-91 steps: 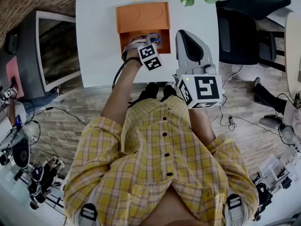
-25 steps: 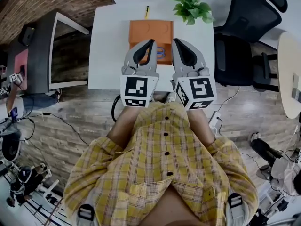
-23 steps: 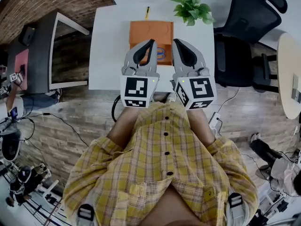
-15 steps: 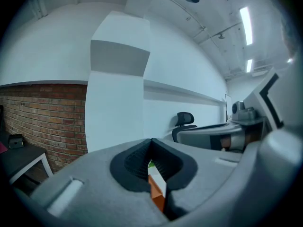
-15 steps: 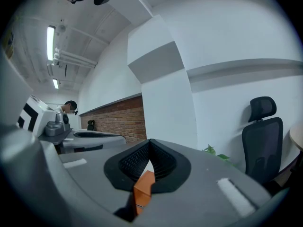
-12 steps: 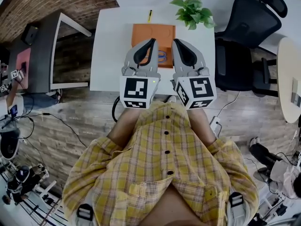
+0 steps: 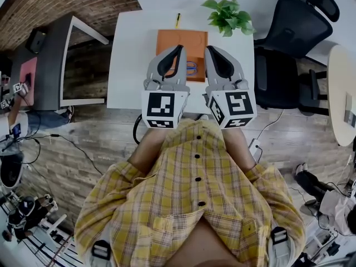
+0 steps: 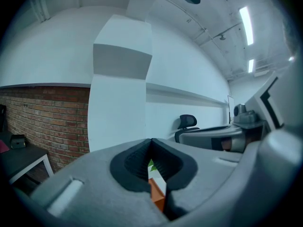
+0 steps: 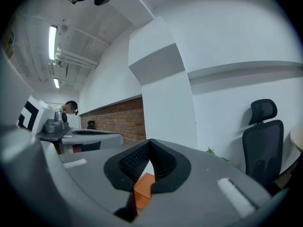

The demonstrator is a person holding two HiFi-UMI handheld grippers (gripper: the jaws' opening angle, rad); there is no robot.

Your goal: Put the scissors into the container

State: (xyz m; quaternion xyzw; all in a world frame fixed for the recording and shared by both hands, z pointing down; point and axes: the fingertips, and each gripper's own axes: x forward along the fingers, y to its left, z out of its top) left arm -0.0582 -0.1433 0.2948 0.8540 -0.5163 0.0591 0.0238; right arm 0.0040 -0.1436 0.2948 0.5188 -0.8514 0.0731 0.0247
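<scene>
The orange container stands on the white table. Blue scissors handles show inside its near end, between the two grippers; the blades are hidden. My left gripper and right gripper are held side by side, raised above the table's near edge, both shut with nothing in them. In the left gripper view, the left gripper points out at the room, with a sliver of the container showing through the gap below its tips. The right gripper likewise shows the container.
A potted plant stands at the table's far right corner and a yellow pencil lies beyond the container. A black office chair is to the right, a dark desk to the left. The floor is wood planks.
The left gripper, earlier down in the container with the scissors, has let go and risen beside the right gripper. Over the last second both grippers hardly move.
</scene>
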